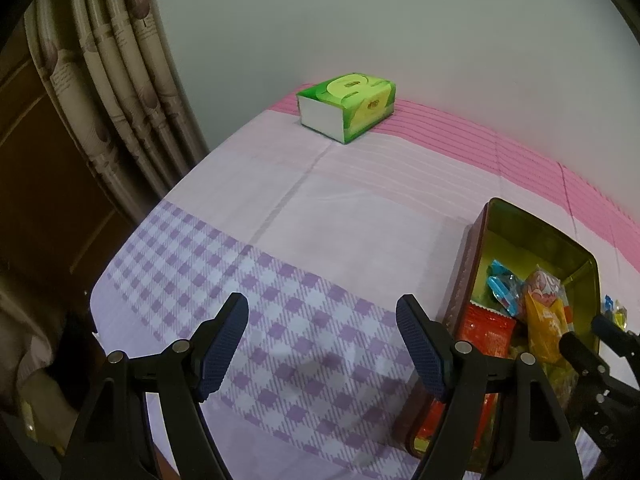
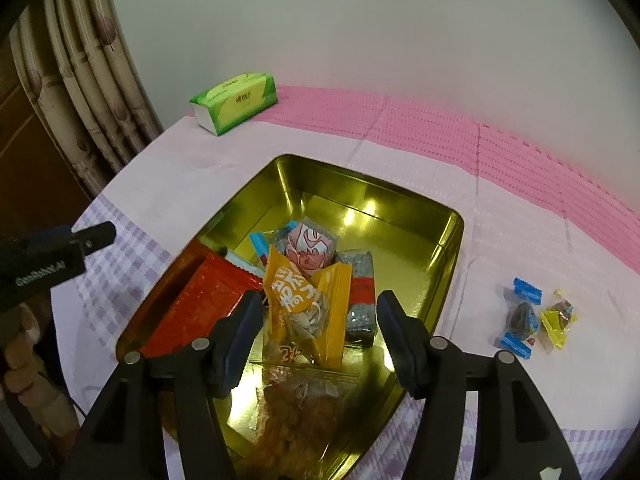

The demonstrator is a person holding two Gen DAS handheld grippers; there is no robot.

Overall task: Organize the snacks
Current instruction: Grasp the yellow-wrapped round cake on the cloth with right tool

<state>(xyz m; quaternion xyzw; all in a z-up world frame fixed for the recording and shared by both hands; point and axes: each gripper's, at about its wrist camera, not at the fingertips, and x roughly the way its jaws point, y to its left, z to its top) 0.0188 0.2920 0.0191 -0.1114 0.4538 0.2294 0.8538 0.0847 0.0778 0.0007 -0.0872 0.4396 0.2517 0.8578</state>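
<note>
Right gripper [image 2: 318, 330] hovers over the near half of the gold tin [image 2: 448, 240], fingers wide apart, holding nothing. Directly between and below the fingers: orange packet [image 2: 304, 296], crinkly film, long axis running away from the camera, roughly in line with the fingers. Nearer, under it, a clear bag of brownish snacks [image 2: 304, 404]. Left of it a red foil pack [image 2: 204, 304], flat and shiny; right of it a grey sachet [image 2: 360, 292]; beyond, a pink-white wrapped piece [image 2: 312, 248].

Left gripper [image 1: 322, 344] is over bare checked cloth, left of the tin, fingers also apart, empty.

Still outside the tin, on the tablecloth [image 2: 520, 240] to the right: blue-wrapped candy [image 2: 520, 316] and yellow-wrapped candy [image 2: 558, 318], touching or nearly so. They lie right of the right gripper's fingers, well apart from the left one, so the right hand is the likely picker. Small, slippery wrappers.

Far back by the wall: green tissue box [image 2: 236, 98], cardboard, rectangular.
</note>
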